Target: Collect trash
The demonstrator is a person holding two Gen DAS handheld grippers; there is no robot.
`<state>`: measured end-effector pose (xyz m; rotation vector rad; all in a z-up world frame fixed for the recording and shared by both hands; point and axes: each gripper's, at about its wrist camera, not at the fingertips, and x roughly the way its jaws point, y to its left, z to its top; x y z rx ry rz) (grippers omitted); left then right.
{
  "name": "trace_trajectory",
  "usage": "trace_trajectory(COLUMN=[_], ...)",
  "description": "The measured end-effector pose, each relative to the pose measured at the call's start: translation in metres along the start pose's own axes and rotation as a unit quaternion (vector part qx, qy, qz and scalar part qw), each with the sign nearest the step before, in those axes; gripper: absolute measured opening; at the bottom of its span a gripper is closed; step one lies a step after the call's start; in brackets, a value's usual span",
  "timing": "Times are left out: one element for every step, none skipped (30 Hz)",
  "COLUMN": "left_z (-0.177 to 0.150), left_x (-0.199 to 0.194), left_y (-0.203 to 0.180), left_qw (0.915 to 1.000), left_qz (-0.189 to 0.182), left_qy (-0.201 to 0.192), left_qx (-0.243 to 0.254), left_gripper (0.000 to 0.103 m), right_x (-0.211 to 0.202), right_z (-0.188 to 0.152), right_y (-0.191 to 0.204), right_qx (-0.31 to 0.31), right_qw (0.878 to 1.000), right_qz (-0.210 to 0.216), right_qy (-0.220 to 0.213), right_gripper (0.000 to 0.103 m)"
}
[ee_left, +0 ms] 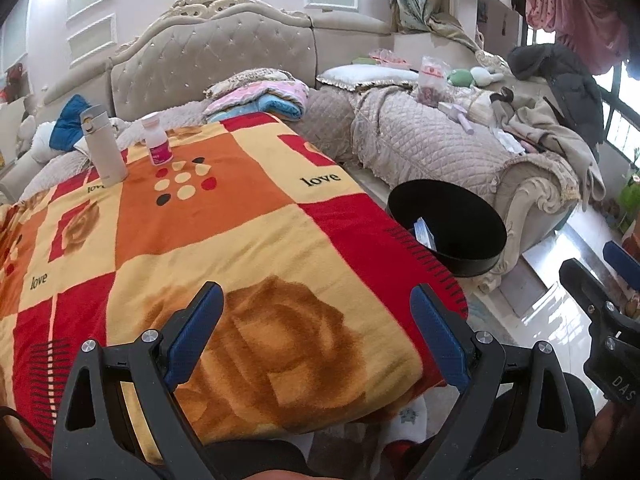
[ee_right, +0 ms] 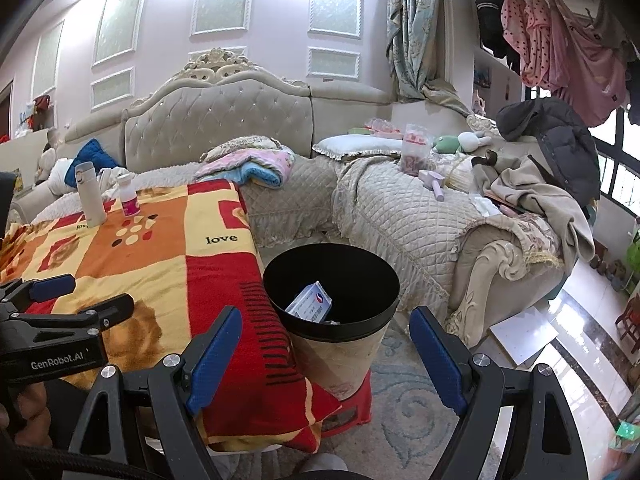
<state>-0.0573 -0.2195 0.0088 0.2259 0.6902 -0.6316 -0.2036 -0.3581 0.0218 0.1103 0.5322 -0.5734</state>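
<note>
A black-lined waste bin (ee_right: 332, 292) stands on a red stool beside the blanket-covered table (ee_right: 160, 264); a white and blue carton (ee_right: 310, 304) lies inside it. In the left wrist view the same bin (ee_left: 448, 226) is at the table's right edge. My left gripper (ee_left: 318, 308) hovers open over the blanket's near end, nothing between its blue pads. My right gripper (ee_right: 326, 328) is open just in front of the bin, empty. At the table's far left stand a white flask (ee_left: 102, 144) and a small pink-labelled bottle (ee_left: 158, 142).
A quilted sofa (ee_right: 400, 216) strewn with clothes, toys and a bag runs behind and to the right of the bin. A white sheet (ee_right: 524, 334) lies on the shiny floor at right. The other gripper (ee_left: 604, 304) shows at the left view's right edge.
</note>
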Motion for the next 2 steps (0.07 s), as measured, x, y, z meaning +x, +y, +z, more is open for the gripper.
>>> trace_trajectory(left_z=[0.0000,0.0002], left_x=[0.0004,0.0007], left_y=[0.0001,0.0003], left_qw=[1.0000,1.0000], left_qz=[-0.002,-0.002], left_qy=[0.001,0.001], left_qx=[0.000,0.000], left_gripper=[0.094,0.094], right_x=[0.0001,0.0003], right_z=[0.0003,0.0004], right_y=[-0.0001,-0.0001], right_qx=[0.000,0.000], right_qw=[1.000,1.000], right_qz=[0.000,0.000], right_qy=[0.000,0.000], right_gripper=[0.084,0.084])
